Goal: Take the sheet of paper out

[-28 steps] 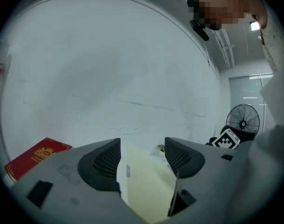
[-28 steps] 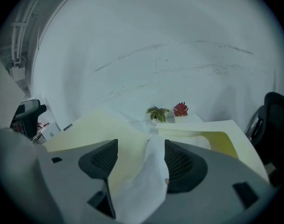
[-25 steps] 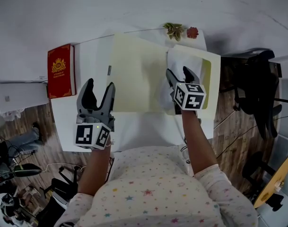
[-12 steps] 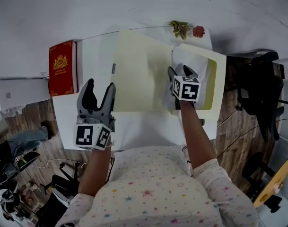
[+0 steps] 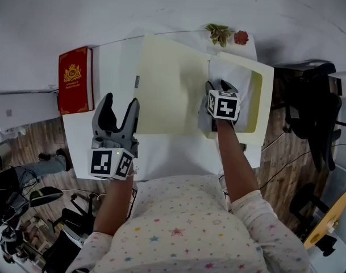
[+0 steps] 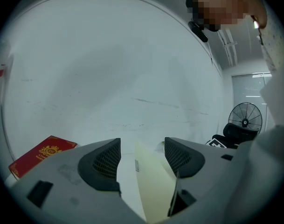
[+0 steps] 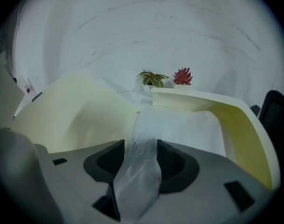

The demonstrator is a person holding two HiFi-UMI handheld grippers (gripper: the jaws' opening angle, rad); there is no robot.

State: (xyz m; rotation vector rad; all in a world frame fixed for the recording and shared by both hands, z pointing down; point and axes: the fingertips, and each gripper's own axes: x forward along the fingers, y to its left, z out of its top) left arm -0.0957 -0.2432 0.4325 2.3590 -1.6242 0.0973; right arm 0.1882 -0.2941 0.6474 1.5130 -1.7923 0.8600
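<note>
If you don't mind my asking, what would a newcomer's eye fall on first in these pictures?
First, the open pale yellow folder across the middle of the white table, with the right gripper pinching the crumpled edge of the white sheet of paper in its right half. Next, the red book with a gold emblem at the table's left edge, and the open, empty left gripper nearer the person.

Thin, crumpled white paper; matt cream card folder; smooth red book, gilt emblem; textured dark pads; wood-plank floor.
</note>
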